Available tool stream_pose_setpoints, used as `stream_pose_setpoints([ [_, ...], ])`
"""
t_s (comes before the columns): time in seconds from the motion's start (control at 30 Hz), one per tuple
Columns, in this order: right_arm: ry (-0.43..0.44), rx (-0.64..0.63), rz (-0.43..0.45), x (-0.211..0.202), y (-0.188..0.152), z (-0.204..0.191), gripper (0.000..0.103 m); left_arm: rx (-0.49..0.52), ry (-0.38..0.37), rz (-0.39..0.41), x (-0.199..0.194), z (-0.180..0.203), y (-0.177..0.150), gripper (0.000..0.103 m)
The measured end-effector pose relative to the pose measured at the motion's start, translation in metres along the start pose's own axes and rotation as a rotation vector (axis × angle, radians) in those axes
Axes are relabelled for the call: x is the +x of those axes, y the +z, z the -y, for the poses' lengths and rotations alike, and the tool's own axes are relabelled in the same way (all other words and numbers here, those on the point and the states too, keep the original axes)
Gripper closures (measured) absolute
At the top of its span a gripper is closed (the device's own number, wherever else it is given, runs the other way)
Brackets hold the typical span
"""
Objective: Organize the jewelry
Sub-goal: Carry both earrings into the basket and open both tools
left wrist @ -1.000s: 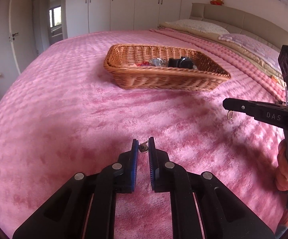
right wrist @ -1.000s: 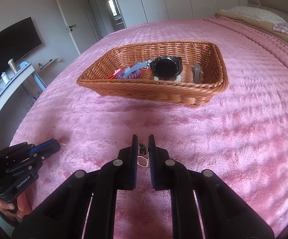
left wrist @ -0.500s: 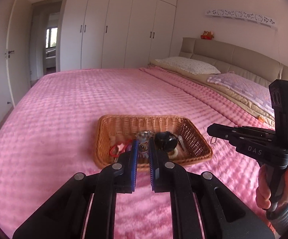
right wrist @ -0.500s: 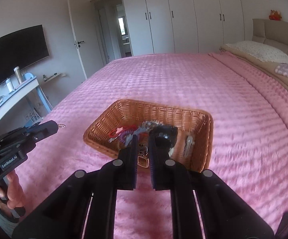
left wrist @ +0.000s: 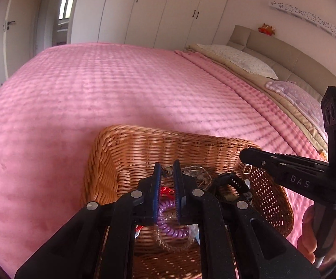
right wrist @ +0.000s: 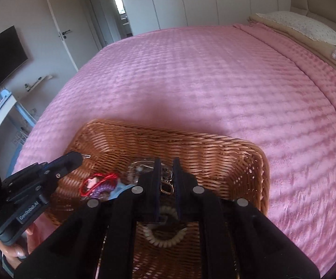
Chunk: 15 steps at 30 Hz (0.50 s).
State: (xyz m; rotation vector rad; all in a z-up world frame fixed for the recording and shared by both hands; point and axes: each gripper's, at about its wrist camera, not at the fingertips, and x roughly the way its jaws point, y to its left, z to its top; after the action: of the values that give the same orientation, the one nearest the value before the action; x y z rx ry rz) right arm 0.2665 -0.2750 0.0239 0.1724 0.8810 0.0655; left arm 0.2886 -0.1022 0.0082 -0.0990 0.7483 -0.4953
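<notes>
Pink bedspread point(left wrist: 121, 88) bears basket point(left wrist: 144, 144); both fingers point(left wrist: 156, 181) pinch earrings point(right wrist: 167, 187) above it.

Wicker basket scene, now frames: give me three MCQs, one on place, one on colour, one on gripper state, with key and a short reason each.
1. Where do both grippers hover?
A. Over the wicker basket
B. Over the pillow
C. Over the desk

2. What colour is the coiled hair tie under the left gripper?
A. Green
B. Purple
C. Yellow

3. What is the right gripper's state?
A. Wide open, nothing in it
B. Shut on a small gold earring
C. Shut on the watch

Key:
1 A: the left gripper and the right gripper both sit above the wicker basket.
2 B: the coiled hair tie in the basket is lilac-purple.
3 B: the small gold earring hangs pinched between the narrow jaws; the watch lies in the basket.
</notes>
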Motion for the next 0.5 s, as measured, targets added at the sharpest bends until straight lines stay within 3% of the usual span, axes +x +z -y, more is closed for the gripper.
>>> stream_pose_setpoints([
  [0.2,-0.038,0.023,-0.057,0.023,-0.004,0.019,0.094,0.011,0.033,-0.048,0.026,0.005,-0.002,0.094],
  [0.33,-0.114,-0.001,-0.055,0.022,-0.002,0.016,0.094,0.011,0.037,-0.056,0.029,0.006,-0.002,0.094],
  [0.37,-0.107,0.002,-0.071,0.024,-0.002,0.016,0.094,0.009,0.041,-0.055,0.028,0.006,-0.002,0.090],
  [0.4,-0.098,0.008,-0.082,0.025,-0.002,0.018,0.094,0.008,0.042,-0.057,0.027,0.006,-0.001,0.078],
  [0.5,-0.082,0.020,-0.093,0.022,-0.003,0.020,0.091,0.003,0.030,-0.025,0.013,0.006,-0.001,0.067],
])
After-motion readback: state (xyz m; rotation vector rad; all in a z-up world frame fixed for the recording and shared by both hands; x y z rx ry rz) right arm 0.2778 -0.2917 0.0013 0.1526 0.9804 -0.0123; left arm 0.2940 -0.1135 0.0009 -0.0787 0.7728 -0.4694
